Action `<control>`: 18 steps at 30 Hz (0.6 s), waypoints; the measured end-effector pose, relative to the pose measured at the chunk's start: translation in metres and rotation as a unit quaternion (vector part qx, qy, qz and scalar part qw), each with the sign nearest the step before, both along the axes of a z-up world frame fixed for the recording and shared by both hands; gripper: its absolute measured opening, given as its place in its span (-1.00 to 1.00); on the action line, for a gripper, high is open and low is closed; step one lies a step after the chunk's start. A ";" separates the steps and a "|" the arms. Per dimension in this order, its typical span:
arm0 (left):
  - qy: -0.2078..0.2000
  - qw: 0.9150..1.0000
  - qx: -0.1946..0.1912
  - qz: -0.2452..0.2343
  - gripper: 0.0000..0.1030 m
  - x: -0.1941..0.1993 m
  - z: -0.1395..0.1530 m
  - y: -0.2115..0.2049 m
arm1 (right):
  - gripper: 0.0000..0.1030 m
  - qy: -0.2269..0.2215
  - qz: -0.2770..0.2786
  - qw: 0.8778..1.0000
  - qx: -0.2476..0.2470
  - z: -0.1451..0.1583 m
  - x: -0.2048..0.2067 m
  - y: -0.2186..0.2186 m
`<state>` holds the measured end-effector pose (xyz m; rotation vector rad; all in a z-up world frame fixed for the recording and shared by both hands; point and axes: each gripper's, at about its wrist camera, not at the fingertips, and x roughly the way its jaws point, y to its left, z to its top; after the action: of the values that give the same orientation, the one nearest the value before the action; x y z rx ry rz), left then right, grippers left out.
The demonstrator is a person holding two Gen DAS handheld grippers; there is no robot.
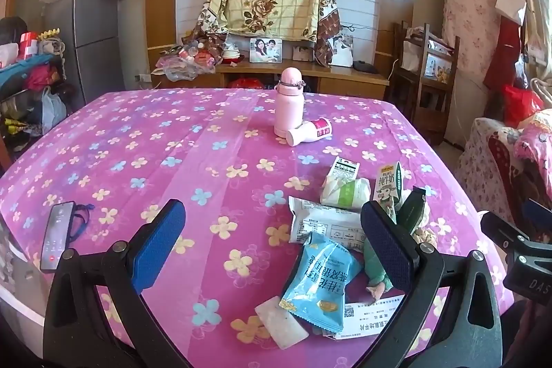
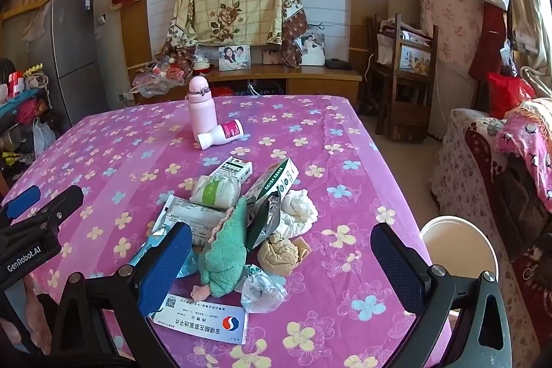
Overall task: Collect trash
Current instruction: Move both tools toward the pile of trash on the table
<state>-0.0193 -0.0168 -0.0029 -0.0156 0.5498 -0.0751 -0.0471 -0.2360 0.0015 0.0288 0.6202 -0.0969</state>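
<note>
Both jaws stand apart, empty. Best bring the right gripper (image 2: 281, 268) onto the crumpled brown paper ball (image 2: 277, 255). Then drop it in the white bin (image 2: 459, 244) beside the worktop (image 2: 345, 133).

Pink floral table (image 1: 145, 140), trash pile (image 2: 238, 223), pink flask (image 1: 289, 102), toppled bottle (image 1: 310, 131), phone (image 1: 57, 235)

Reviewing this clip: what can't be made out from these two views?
- White bin beside the table, right wrist view: the right gripper finger and table edge hide its base; contents unseen.
- Medicine box, left wrist view: mostly under the blue snack packet.
- Phone screen, left wrist view: text too small.
- Left gripper open, holding nothing.
</note>
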 end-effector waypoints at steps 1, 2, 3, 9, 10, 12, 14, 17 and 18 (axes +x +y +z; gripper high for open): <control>0.001 1.000 0.000 0.002 0.97 -0.001 -0.001 -0.001 | 1.00 0.000 0.000 1.000 0.000 -0.001 0.000 0.000; 0.002 1.000 -0.001 0.002 0.97 -0.001 -0.002 -0.001 | 1.00 0.000 -0.001 1.000 0.000 -0.001 0.000 -0.001; 0.003 1.000 -0.003 0.002 0.97 -0.002 -0.002 -0.002 | 1.00 -0.001 0.000 1.000 -0.002 -0.001 -0.001 -0.001; 0.009 1.000 -0.004 0.006 0.97 0.003 -0.002 0.002 | 1.00 0.003 -0.002 1.000 0.001 -0.003 0.001 -0.004; 0.009 1.000 -0.004 0.007 0.97 0.003 -0.002 0.001 | 1.00 0.004 -0.002 1.000 0.002 -0.004 0.001 -0.005; 0.009 1.000 -0.002 0.008 0.97 0.003 -0.002 0.002 | 1.00 0.005 -0.001 1.000 0.001 -0.001 -0.003 -0.005; 0.010 1.000 -0.002 0.008 0.97 0.004 -0.003 0.003 | 1.00 0.005 0.001 1.000 0.000 -0.001 -0.002 -0.006; 0.010 1.000 -0.003 0.007 0.97 0.004 -0.002 0.004 | 1.00 0.007 0.001 1.000 -0.002 -0.005 0.001 -0.002; 0.011 1.000 -0.003 0.007 0.97 0.004 -0.003 0.004 | 1.00 0.006 0.001 1.000 -0.004 -0.005 0.000 -0.002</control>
<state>-0.0151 -0.0133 -0.0058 -0.0270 0.5718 -0.0630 -0.0466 -0.2376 -0.0039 0.0206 0.6325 -0.0972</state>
